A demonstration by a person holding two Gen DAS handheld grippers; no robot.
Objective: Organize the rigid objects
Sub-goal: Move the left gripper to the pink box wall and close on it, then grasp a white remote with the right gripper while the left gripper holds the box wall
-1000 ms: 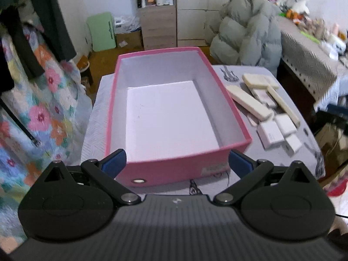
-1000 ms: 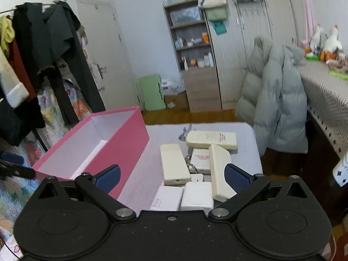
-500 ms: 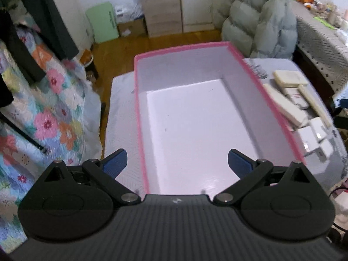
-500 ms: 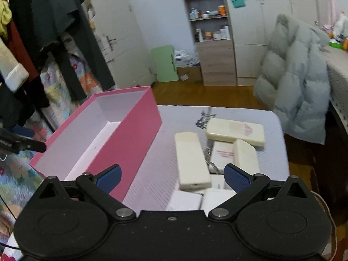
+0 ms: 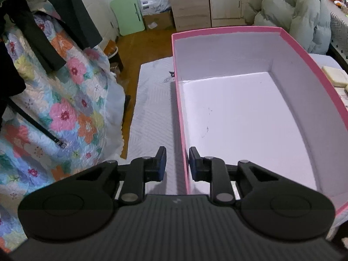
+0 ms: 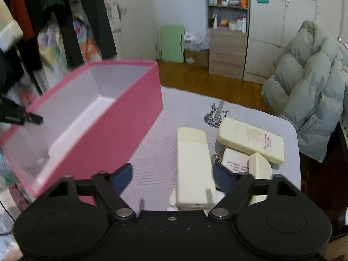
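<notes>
The left gripper [image 5: 175, 163] has its fingers nearly together around the thin wall of the pink box [image 5: 243, 100], at the counter's [image 6: 152, 152] left side. The box looks light, stiff and empty. The right gripper [image 6: 171, 175] has spread fingers over a long cream block [image 6: 193, 165] near the right edge. The block looks hard and smooth; grab its long sides.

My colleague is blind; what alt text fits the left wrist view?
The left tongs straddle the near left wall of an empty pink box on a white tablecloth, nearly closed on it. A flowered quilt lies to the left.
</notes>
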